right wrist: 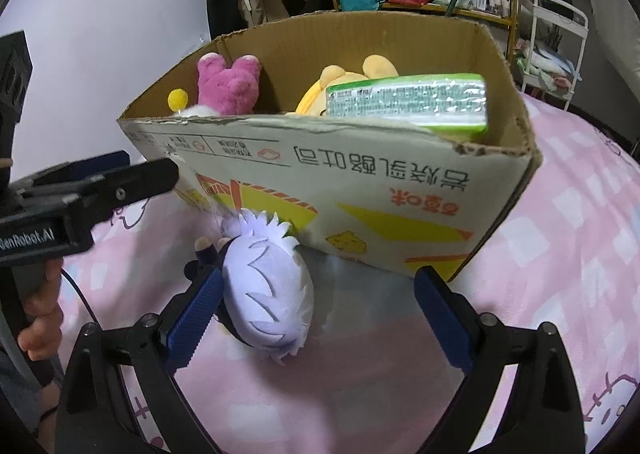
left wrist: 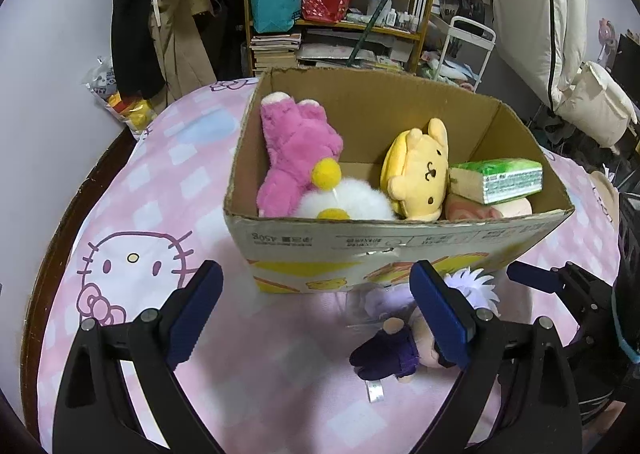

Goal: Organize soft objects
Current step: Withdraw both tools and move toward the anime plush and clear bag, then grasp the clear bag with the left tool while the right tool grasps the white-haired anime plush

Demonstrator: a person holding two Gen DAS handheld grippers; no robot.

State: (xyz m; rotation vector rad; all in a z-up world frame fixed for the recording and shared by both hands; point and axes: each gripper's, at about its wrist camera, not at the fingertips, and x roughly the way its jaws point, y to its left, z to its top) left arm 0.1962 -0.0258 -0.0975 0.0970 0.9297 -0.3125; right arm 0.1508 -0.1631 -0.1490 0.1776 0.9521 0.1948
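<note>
A cardboard box [left wrist: 400,250] [right wrist: 360,189] stands on the pink bed cover. In it lie a pink plush [left wrist: 296,157] [right wrist: 230,83], a white plush with yellow balls [left wrist: 344,203], a yellow plush [left wrist: 420,173] [right wrist: 348,77] and a green tissue pack [left wrist: 498,177] [right wrist: 408,101]. A white-haired doll in dark clothes [left wrist: 390,346] [right wrist: 266,294] lies on the cover in front of the box. My left gripper [left wrist: 320,318] is open and empty, its right finger over the doll. My right gripper [right wrist: 320,318] is open, the doll's head against its left finger [right wrist: 196,318].
The bed cover [left wrist: 132,213] [right wrist: 560,254] has a cartoon cat print. Beyond the bed stand a cluttered bookshelf [left wrist: 340,1], hanging clothes [left wrist: 160,33] and a white cart [left wrist: 468,49]. The left gripper's body [right wrist: 80,197] crosses the right wrist view at left.
</note>
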